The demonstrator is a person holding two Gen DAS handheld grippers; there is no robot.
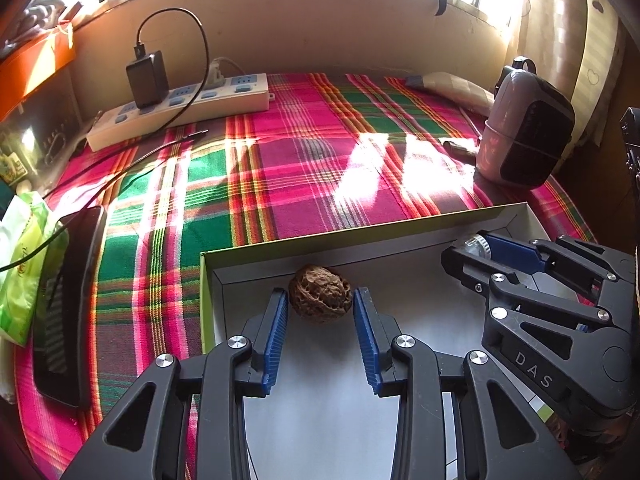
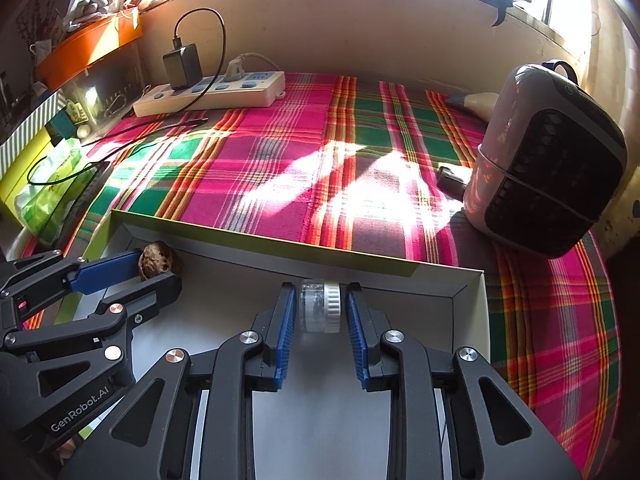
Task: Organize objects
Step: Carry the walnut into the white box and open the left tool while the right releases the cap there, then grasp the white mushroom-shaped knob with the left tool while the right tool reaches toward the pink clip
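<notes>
A brown wrinkled walnut (image 1: 321,294) lies in a shallow white box (image 1: 400,240) near its far wall. My left gripper (image 1: 321,300) is open, its blue pads on either side of the walnut, not touching it. A small clear jar with a white lid (image 2: 320,306) lies on its side in the same box (image 2: 460,280). My right gripper (image 2: 320,306) is open around the jar, with small gaps on both sides. Each gripper shows in the other's view: the right gripper (image 1: 480,246) and the left gripper (image 2: 152,268) by the walnut (image 2: 156,265).
The box sits on a pink and green plaid cloth (image 1: 300,168). A white power strip (image 1: 180,108) with a black charger and cable lies at the back left. A pink and black heater (image 1: 524,132) stands at the right. A dark phone (image 1: 68,304) and green packet (image 1: 20,264) lie at the left.
</notes>
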